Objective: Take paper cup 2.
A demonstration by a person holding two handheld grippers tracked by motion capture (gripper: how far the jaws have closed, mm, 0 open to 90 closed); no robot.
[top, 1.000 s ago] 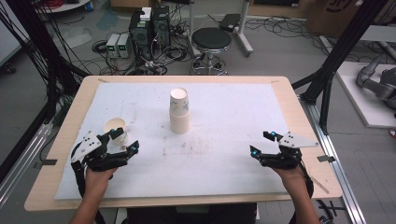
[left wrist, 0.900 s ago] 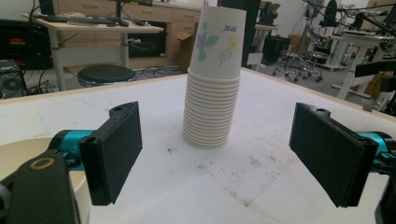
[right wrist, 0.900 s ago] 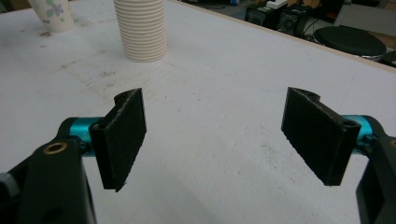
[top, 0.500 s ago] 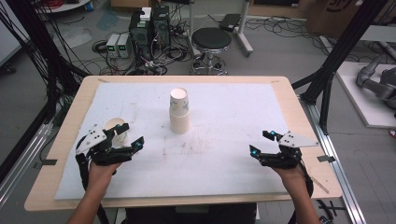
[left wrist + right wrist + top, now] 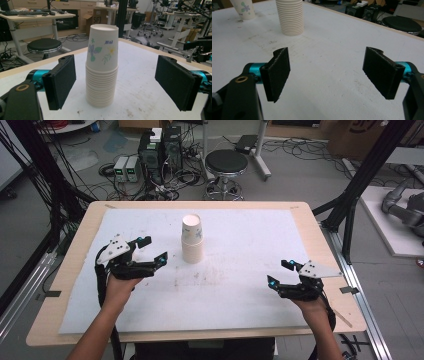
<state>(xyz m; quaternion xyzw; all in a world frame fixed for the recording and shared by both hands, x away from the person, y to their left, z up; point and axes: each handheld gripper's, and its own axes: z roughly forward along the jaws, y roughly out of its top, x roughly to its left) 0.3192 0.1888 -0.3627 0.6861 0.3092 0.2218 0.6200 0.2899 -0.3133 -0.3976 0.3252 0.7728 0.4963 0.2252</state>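
A tall stack of upside-down paper cups [image 5: 192,241] stands in the middle of the white mat [image 5: 240,240]; its top cup has a flower print [image 5: 102,47]. My left gripper [image 5: 153,249] hovers just left of the stack, jaws wide open and nothing between them. In the left gripper view the stack stands ahead, framed by the two black pads [image 5: 61,81]. A single flowered cup [image 5: 243,8] stands upright beyond the stack [image 5: 289,17] in the right gripper view. My right gripper [image 5: 280,273] rests open near the front right, with bare mat between its pads [image 5: 278,72].
The mat covers a wooden table [image 5: 75,270]. Behind the table's far edge are a black stool [image 5: 226,162], computer boxes [image 5: 160,145] and cables on the floor. Black frame posts [image 5: 350,205] rise at both sides.
My left gripper has risen and moved right, from beside the single cup toward the stack, still open. The right gripper has stayed in place.
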